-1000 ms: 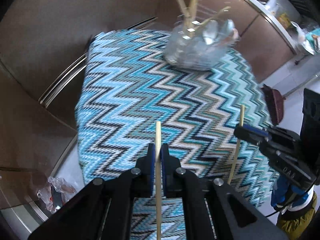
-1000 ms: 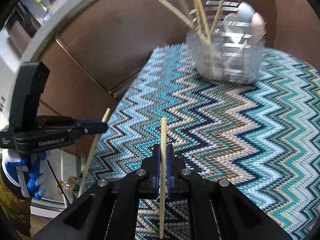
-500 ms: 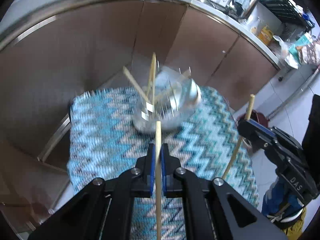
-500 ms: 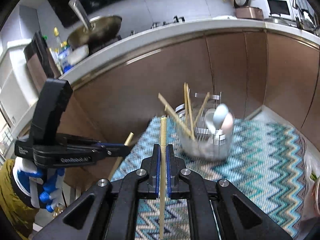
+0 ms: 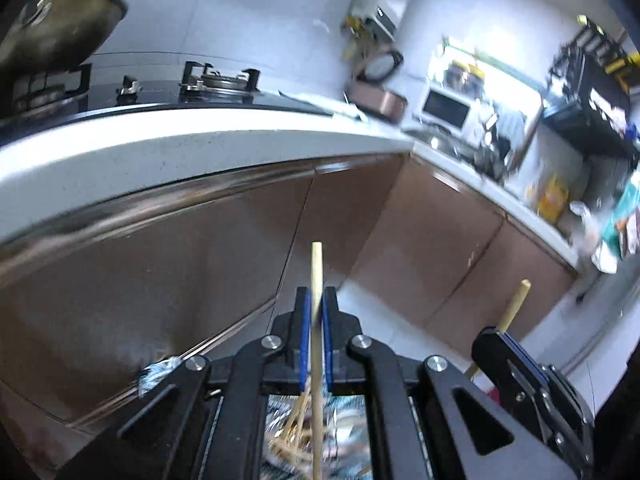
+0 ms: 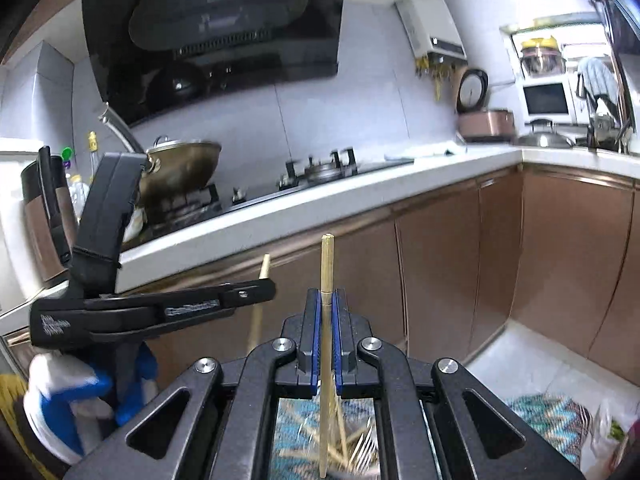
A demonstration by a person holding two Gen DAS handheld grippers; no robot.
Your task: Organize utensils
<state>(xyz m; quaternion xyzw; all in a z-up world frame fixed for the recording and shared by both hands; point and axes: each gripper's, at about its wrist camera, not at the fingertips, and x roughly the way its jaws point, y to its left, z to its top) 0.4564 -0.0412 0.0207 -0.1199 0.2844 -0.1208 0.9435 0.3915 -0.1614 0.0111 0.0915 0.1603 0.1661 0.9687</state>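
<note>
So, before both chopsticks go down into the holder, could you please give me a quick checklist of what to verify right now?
1. Left gripper clamped on its chopstick: ok, blue pads pinch it.
2. Right gripper clamped on its chopstick: ok, the stick stands upright between the pads.
3. The two grippers apart from each other: ok, the views show a gap between them.
4. Utensil holder below the grippers: ok, seen blurred through the right gripper's frame, with sticks already inside.
5. Lower chopstick tips over a free slot: cannot tell, the tips and slots are hidden or blurred.
6. Holder upright and steady on the zigzag cloth: cannot tell.
</note>
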